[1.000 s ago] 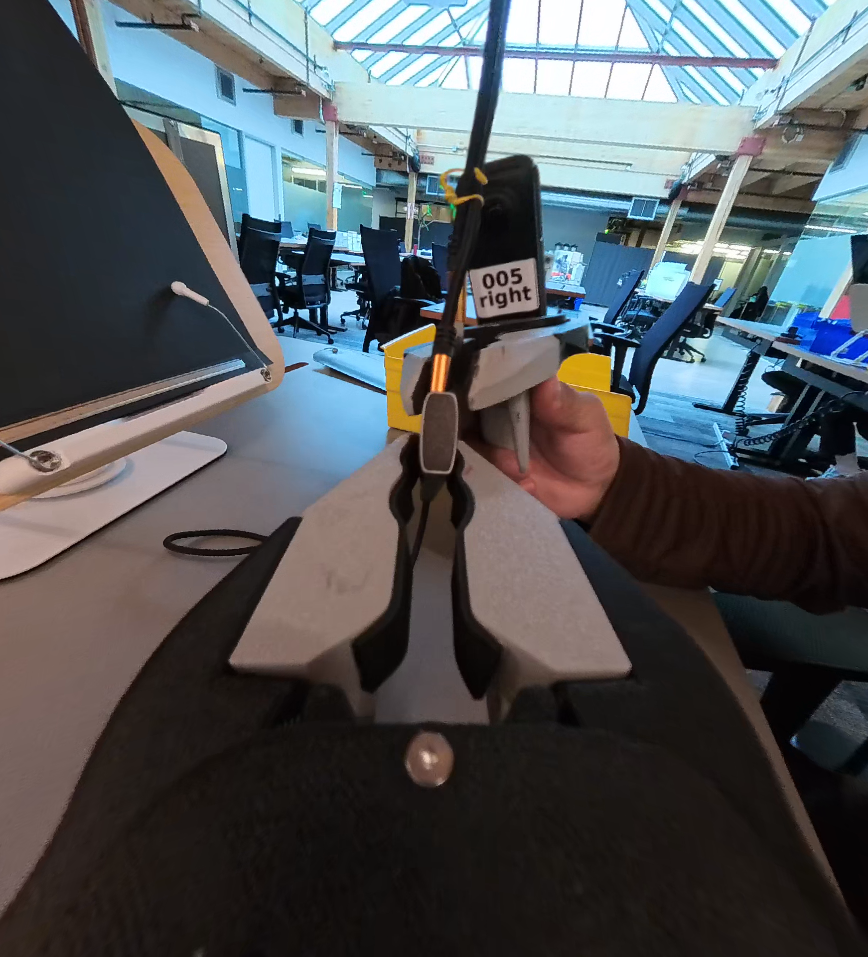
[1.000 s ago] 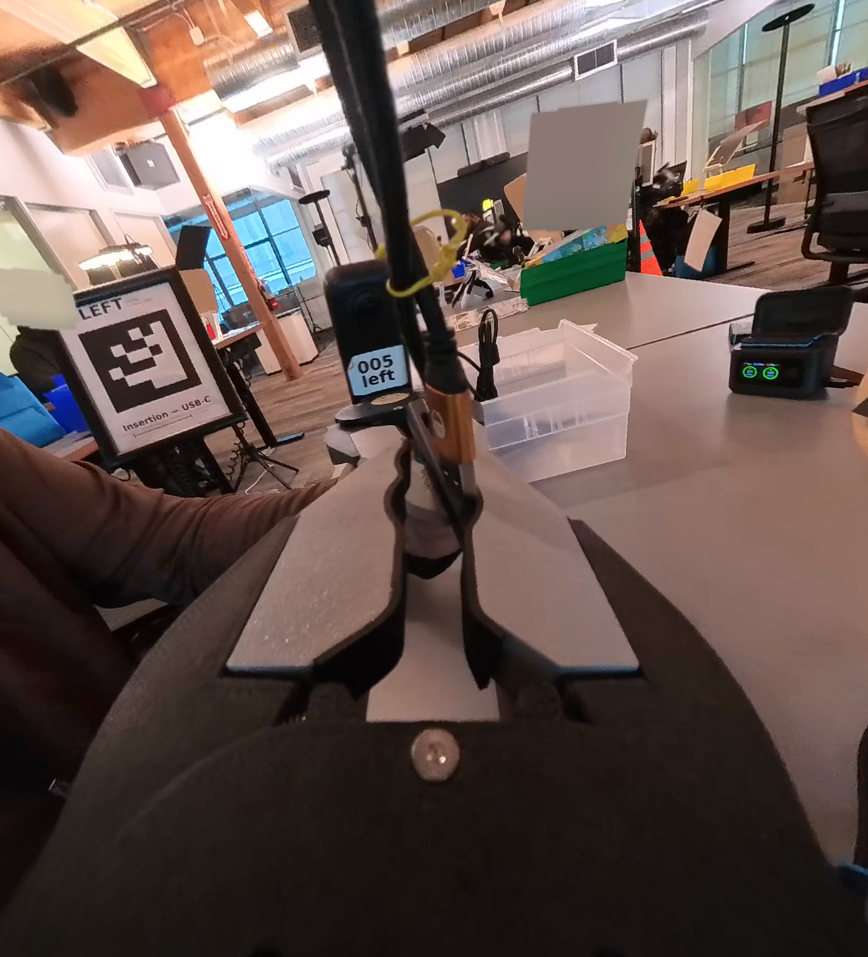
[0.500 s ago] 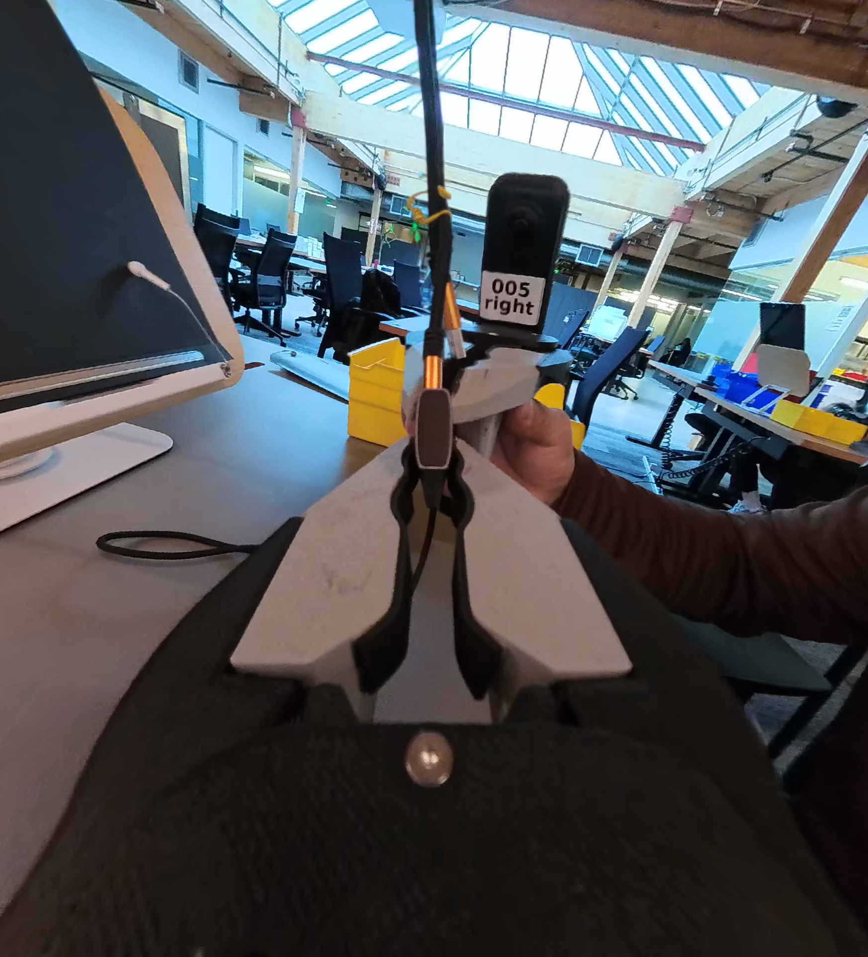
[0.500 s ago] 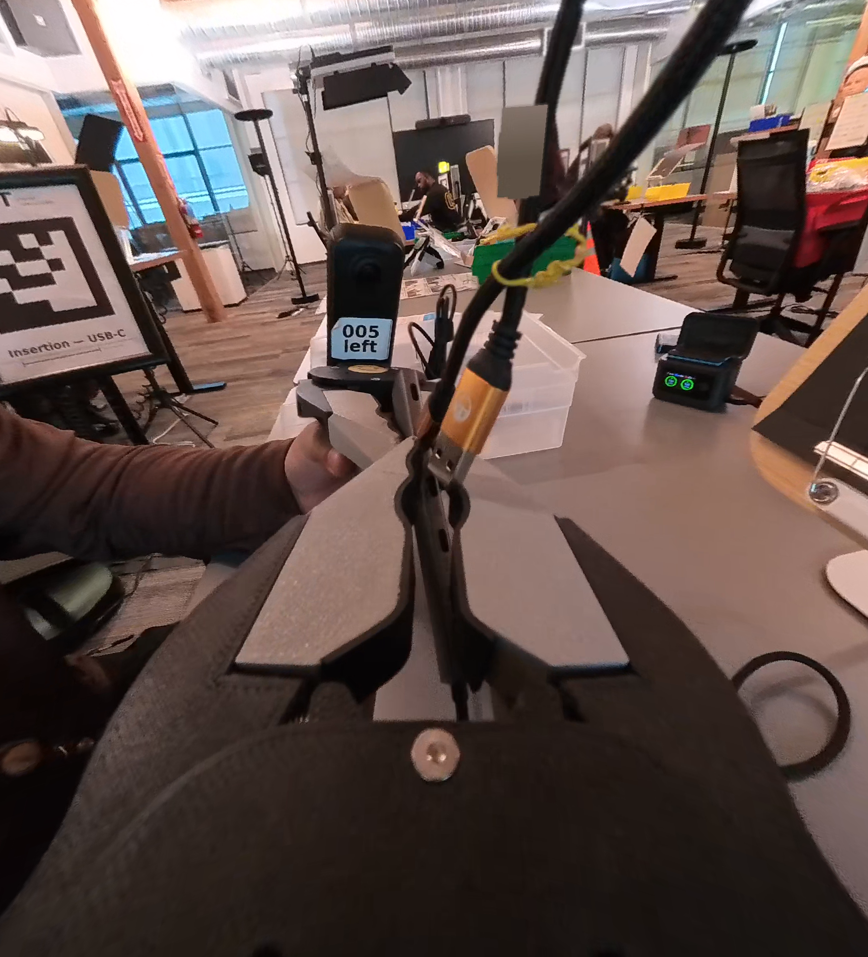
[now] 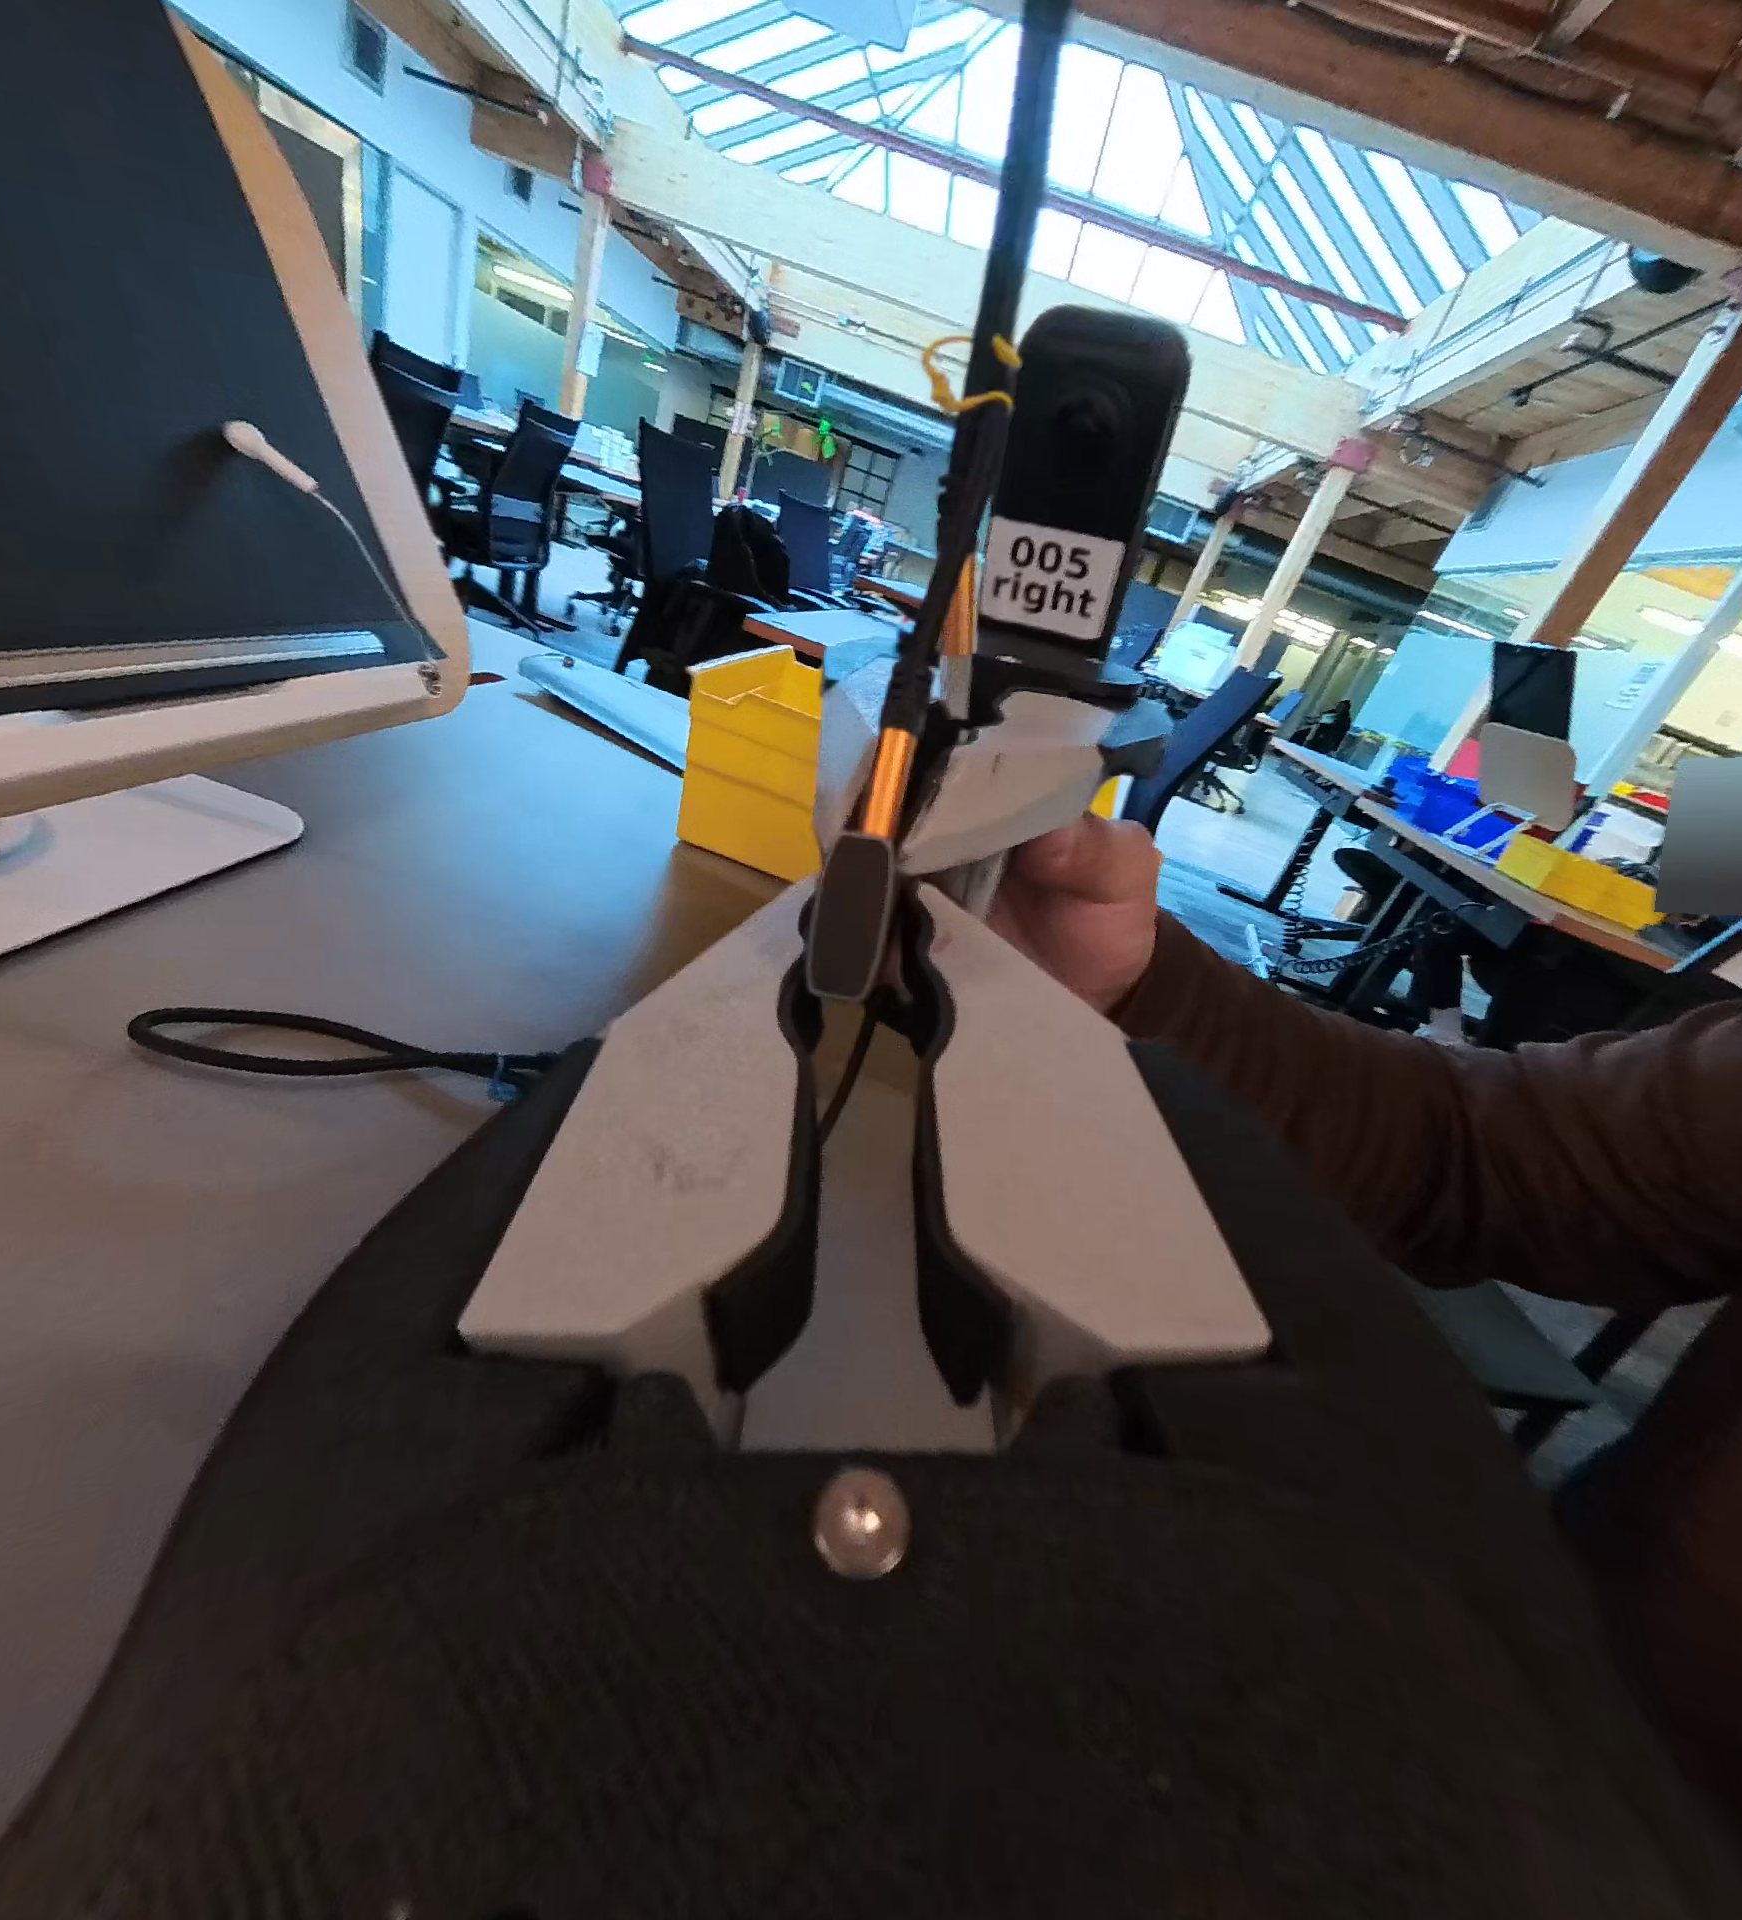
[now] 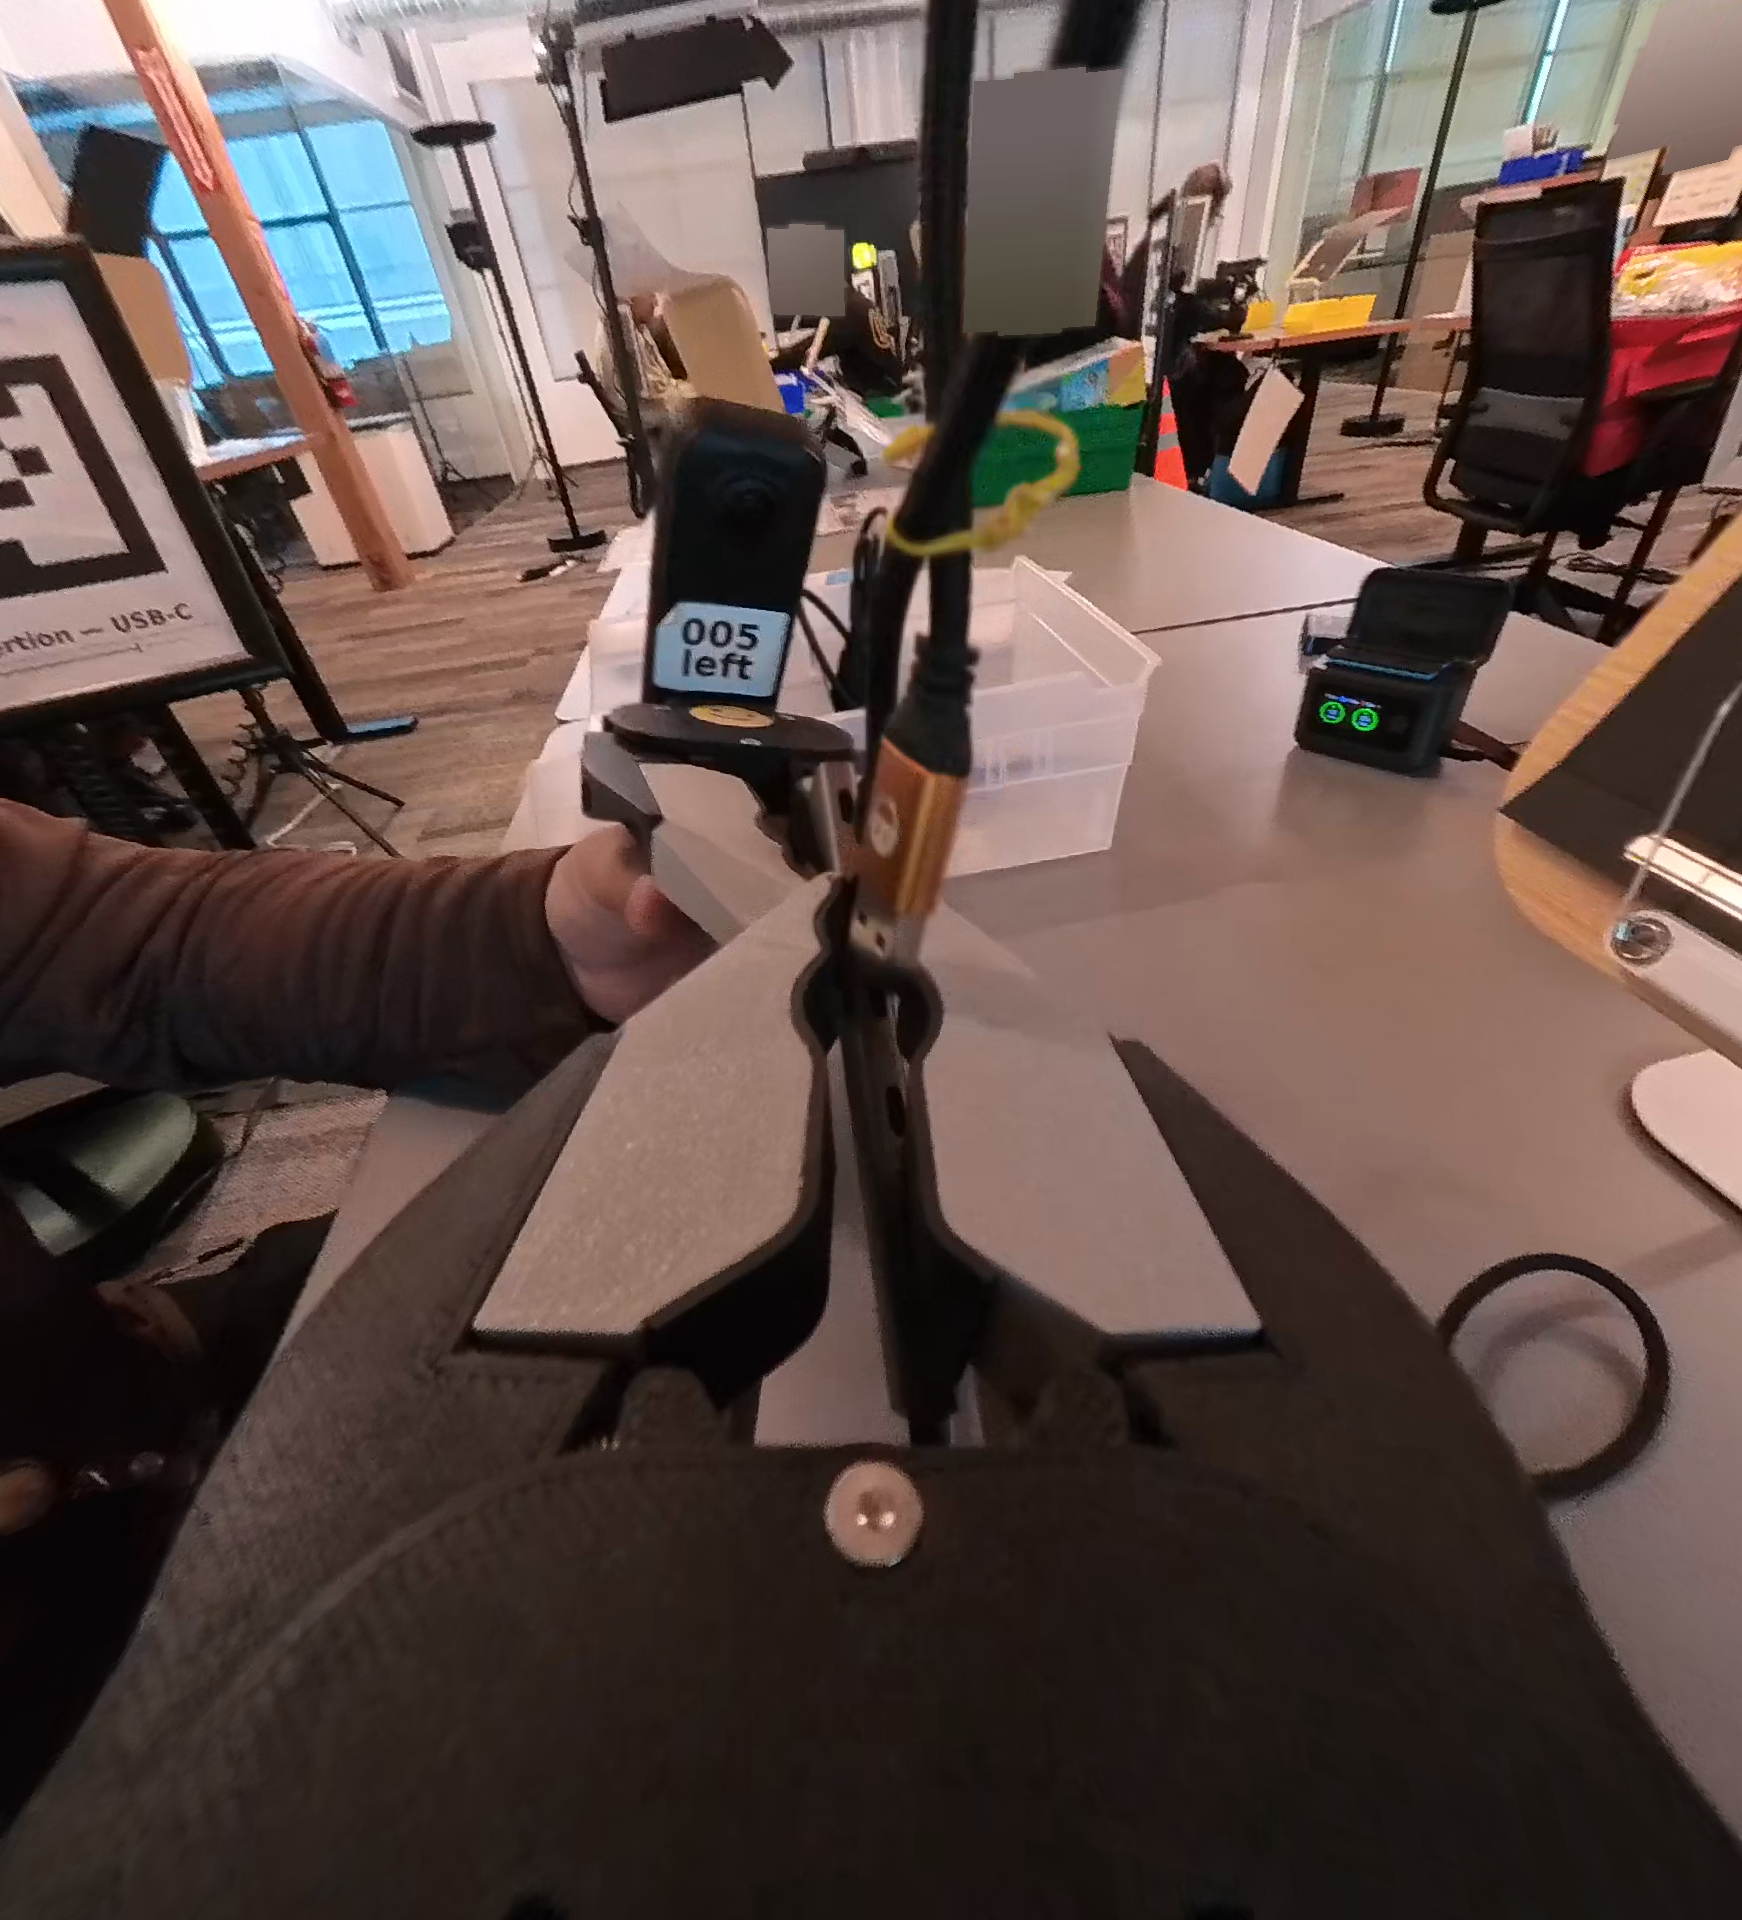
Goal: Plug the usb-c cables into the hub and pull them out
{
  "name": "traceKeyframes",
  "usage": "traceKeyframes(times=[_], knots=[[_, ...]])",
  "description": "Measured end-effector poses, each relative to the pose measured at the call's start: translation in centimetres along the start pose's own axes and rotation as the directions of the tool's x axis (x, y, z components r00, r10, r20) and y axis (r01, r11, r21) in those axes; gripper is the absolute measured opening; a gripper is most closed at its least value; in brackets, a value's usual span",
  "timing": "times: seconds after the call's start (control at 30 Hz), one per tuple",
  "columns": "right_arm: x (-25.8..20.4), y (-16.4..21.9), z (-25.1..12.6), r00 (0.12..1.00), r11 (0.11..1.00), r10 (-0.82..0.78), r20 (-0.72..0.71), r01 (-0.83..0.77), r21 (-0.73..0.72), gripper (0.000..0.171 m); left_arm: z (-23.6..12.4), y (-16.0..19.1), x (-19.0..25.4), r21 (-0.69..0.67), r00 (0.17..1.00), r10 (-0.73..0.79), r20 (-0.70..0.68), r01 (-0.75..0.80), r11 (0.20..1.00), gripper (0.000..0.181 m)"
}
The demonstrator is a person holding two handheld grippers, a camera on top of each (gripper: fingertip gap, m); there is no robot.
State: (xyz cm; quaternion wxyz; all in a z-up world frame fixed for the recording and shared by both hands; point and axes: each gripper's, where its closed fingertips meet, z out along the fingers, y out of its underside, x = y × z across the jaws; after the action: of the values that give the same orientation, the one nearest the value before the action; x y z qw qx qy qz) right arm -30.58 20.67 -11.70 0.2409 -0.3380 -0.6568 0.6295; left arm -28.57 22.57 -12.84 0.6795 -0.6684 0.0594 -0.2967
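Observation:
My left gripper (image 5: 862,971) is shut on the dark grey hub (image 5: 851,920), which I see end-on at its fingertips. The hub's thin lead runs back between the fingers. An orange usb-c plug (image 5: 888,774) on a black cable stands up out of the hub. In the right wrist view the hub (image 6: 882,1101) shows as a dark strip with ports between the fingers. My right gripper (image 6: 875,982) is shut around the metal base of the orange plug (image 6: 908,821). The two grippers face each other tip to tip, above the grey table (image 5: 451,894).
A tilted dark board on a white base (image 5: 119,436) stands on the left. A yellow bin (image 5: 753,769) sits behind. A black cable loop (image 6: 1553,1371) lies on the table. A clear plastic box (image 6: 1043,717) and a small black device with green lights (image 6: 1386,696) sit farther off.
Both grippers have turned together with the hub and plug between them. In the right wrist view the hub now shows lengthwise between the fingers and the orange plug stands more upright.

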Motion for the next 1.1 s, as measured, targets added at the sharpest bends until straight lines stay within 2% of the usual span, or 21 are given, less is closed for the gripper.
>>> traceKeyframes(times=[0.1, 0.17, 0.27, 0.43, 0.6, 0.63, 0.7, 0.73, 0.77, 0.83, 0.87, 0.97, 1.1], knots=[[0.0, 0.3, -0.1, 1.0, 1.0, -0.011, -0.006, 0.01, -0.022, 0.004, 0.0, -0.1, 0.0, 0.006, 0.999, 0.045, 0.026, -0.045, 0.999, 0.016], [-0.2, 0.4, 0.0, 1.0, 1.0, 0.005, 0.008, -0.005, -0.015, 0.004, -0.1, 0.2, 0.0, -0.019, 0.996, 0.082, 0.027, -0.081, 0.996, 0.009], [-0.3, -0.2, 0.2, 0.998, 0.997, 0.059, 0.021, -0.06, 0.039, 0.003, -0.3, -0.2, -0.2, -0.011, 0.988, 0.134, 0.074, -0.134, 0.991, 0.008], [-0.5, -1.9, 0.2, 0.991, 0.971, 0.129, 0.03, -0.133, 0.199, 0.002, -0.5, -2.1, 0.3, 0.12, 0.995, 0.066, 0.073, -0.074, 0.99, 0.008], [-0.1, -2.7, 0.6, 0.971, 0.923, 0.23, 0.059, -0.237, 0.301, 0.0, -0.9, -2.8, 0.0, 0.155, 0.997, 0.028, 0.078, -0.04, 0.987, 0.008], [0.3, -3.8, -0.2, 0.963, 0.879, 0.258, 0.08, -0.269, 0.395, 0.002, -1.1, -2.8, 0.0, 0.156, 0.996, 0.029, 0.08, -0.041, 0.987, 0.008], [3.2, -7.1, -6.1, 0.918, 0.649, 0.348, 0.189, -0.382, 0.658, 0.001, -1.4, -2.4, 0.3, 0.159, 0.999, -0.017, 0.04, 0.011, 0.987, 0.007], [4.2, -7.5, -8.4, 0.91, 0.593, 0.355, 0.213, -0.395, 0.701, 0.0, -1.6, -2.3, 0.1, 0.167, 0.999, -0.029, 0.044, 0.021, 0.986, 0.007], [4.2, -7.0, -8.6, 0.918, 0.638, 0.347, 0.194, -0.382, 0.668, 0.002, -1.7, -2.6, -0.2, 0.186, 0.998, -0.041, 0.046, 0.032, 0.982, 0.007], [3.6, -5.2, -6.8, 0.955, 0.801, 0.292, 0.058, -0.277, 0.532, 0.002, -2.0, -3.6, 0.1, 0.236, 0.999, -0.03, 0.01, 0.027, 0.971, 0.007], [3.5, -4.8, -6.2, 0.969, 0.854, 0.247, -0.007, -0.215, 0.474, 0.002, -2.2, -4.1, 0.5, 0.257, 1.0, 0.011, 0.005, -0.012, 0.966, 0.008], [3.2, -5.1, -5.6, 0.98, 0.919, 0.142, -0.137, -0.078, 0.387, 0.003, -2.6, -4.7, 1.1, 0.267, 0.992, 0.118, 0.033, -0.123, 0.956, 0.008], [5.9, -3.1, -6.5, 0.911, 0.986, 0.029, -0.411, 0.041, 0.159, 0.003, -2.9, -3.9, -1.3, 0.138, 0.942, 0.242, 0.233, -0.278, 0.951, 0.007]])
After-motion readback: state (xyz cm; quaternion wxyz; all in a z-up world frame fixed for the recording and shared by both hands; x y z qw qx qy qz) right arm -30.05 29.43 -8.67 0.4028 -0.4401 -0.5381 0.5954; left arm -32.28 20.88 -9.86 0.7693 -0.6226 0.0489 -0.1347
